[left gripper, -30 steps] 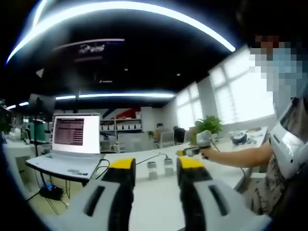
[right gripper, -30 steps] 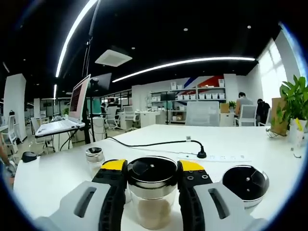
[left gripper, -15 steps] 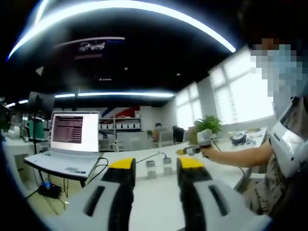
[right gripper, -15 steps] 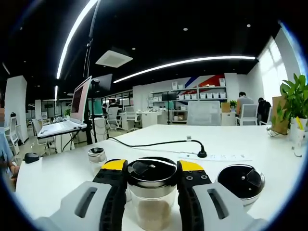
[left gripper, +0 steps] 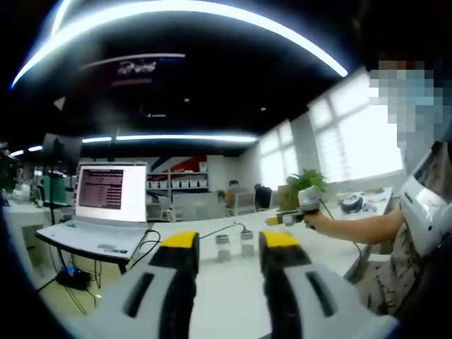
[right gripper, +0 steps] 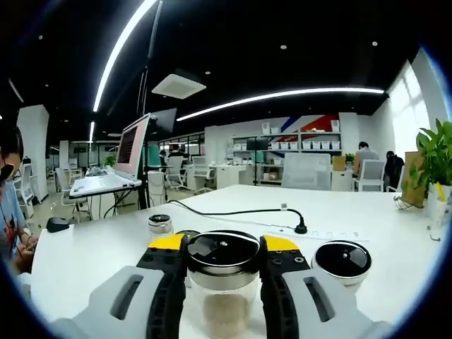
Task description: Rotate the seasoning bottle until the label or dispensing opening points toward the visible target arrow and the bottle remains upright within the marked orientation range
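We see the seasoning bottle (right gripper: pixel 222 286) as clear glass or plastic, can't tell which, with a glossy black lid catching the ceiling lights. The right tongs (right gripper: pixel 223 248) look like matt grey plastic with yellow tips and dull black inner faces; the left tongs (left gripper: pixel 226 244) look the same. The table (right gripper: pixel 92 247) is smooth white with a soft sheen. The cable (right gripper: pixel 233 210) looks like matt black rubber.

laptop screen (left gripper: pixel 111 194) text blurred, nothing legible
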{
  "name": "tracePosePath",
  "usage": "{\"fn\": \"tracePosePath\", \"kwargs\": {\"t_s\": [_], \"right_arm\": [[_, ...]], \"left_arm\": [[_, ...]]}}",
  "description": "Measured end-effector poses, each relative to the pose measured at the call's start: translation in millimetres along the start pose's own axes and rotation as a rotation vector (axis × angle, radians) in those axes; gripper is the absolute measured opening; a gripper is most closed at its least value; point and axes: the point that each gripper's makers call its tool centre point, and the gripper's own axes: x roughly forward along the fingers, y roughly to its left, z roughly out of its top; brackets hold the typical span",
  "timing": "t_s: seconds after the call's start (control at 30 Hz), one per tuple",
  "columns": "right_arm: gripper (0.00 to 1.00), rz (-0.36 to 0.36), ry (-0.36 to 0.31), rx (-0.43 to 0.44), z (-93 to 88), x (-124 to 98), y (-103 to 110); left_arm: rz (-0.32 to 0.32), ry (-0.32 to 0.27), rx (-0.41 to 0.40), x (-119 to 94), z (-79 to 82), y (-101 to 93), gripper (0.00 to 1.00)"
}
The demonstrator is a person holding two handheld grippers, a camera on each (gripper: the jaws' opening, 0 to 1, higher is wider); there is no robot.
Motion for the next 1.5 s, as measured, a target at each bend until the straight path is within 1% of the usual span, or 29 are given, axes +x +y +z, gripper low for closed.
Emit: {"fn": "tracePosePath", "kwargs": {"t_s": [0.17,0.2,0.37,0.5,0.57,0.67,0.77,0.87,1.1,1.2,1.37,1.5], "right_arm": [[0.39,0.03,-0.021,-0.001,3.2,-22,14],[0.39,0.044,-0.032,-0.011,5.4,-26,19],[0.39,0.08,-0.036,-0.067,9.0,-48,39],[0.39,0.117,-0.053,-0.048,11.8,-65,52],[0.39,0.129,-0.06,-0.04,12.1,-68,52],[0.39,0.158,-0.063,-0.031,8.8,-80,66],[0.39,0.187,-0.071,0.001,6.8,-90,81],[0.39,0.206,-0.073,0.004,4.2,-99,91],[0.39,0.238,-0.069,-0.001,-2.2,-112,106],[0.39,0.243,-0.063,-0.004,-3.4,-112,107],[0.39,0.252,-0.072,0.008,-8.3,-114,110],[0.39,0.254,-0.058,-0.02,-15.8,-116,114]], "left_arm": [[-0.003,-0.007,0.002,0,2.0,-0.7,0.35],[-0.002,-0.007,0.003,0,2.0,-0.5,0.35],[0.001,-0.002,-0.002,0,0.4,2.3,0.35],[-0.004,-0.001,0.001,1,0.7,1.9,0.35],[-0.006,-0.001,0.001,1,0.9,1.4,0.35],[-0.009,0.002,0.001,2,0.0,0.8,0.35],[-0.013,0.007,0.002,3,-1.5,0.3,0.35],[-0.016,0.008,0.003,4,-1.7,-0.5,0.35],[-0.017,-0.003,-0.002,1,0.7,-0.3,0.35],[-0.017,-0.003,-0.004,1,0.4,-1.7,0.35],[-0.018,0.001,-0.002,4,-1.2,-4.8,0.35],[-0.023,0.013,0.0,7,-5.0,-6.8,0.35]]}}
